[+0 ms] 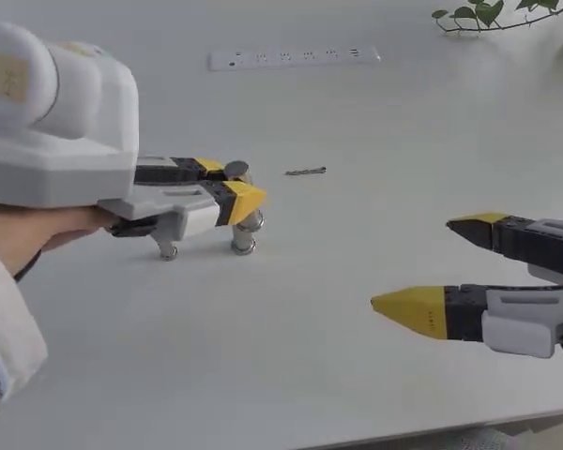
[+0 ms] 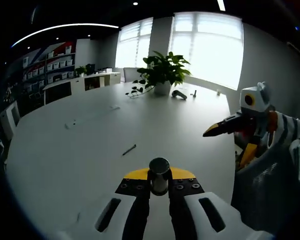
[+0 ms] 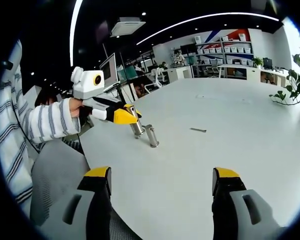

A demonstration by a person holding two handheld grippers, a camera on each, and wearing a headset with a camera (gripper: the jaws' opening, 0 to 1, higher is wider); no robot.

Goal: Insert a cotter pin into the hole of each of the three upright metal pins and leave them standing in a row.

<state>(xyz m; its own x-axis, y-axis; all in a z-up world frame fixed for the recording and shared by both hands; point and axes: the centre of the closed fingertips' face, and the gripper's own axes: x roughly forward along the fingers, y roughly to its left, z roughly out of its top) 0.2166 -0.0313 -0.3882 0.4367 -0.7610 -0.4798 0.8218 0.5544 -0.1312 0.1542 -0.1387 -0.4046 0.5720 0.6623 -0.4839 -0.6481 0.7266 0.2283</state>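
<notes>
left tool (image 1: pixel 245 184): held in a hand (image 1: pixel 42 232) at the left of the head view. its jaws are clamped on the head of a metal pin (image 2: pixel 159 175), which sits upright between the yellow tips in the left gripper view.

pins under the tool, head view: a first pin base (image 1: pixel 244 244) stands on the table (image 1: pixel 291 366) below the jaw tips. a second pin base (image 1: pixel 168 248) stands further back, under the tool body. cannot tell whether either base belongs to the gripped pin, nor whether that pin rests on the table.

right gripper view: one pin sits under the left tool's tip. a free pin (image 3: pixel 151 136) stands upright just beside it, on the camera's side.

cotter pin (image 1: pixel 306 172): lies flat on the table near the left tool's tips, to their right. it is apart from every pin and touches neither tool.

right tool (image 1: pixel 415 262): at the near right of the head view, jaws spread wide and holding nothing, well apart from the pins and the cotter pin.

other items: a power strip (image 1: pixel 294 58) lies at the far side of the table, and a potted plant (image 2: pixel 162 72) stands beyond it.
</notes>
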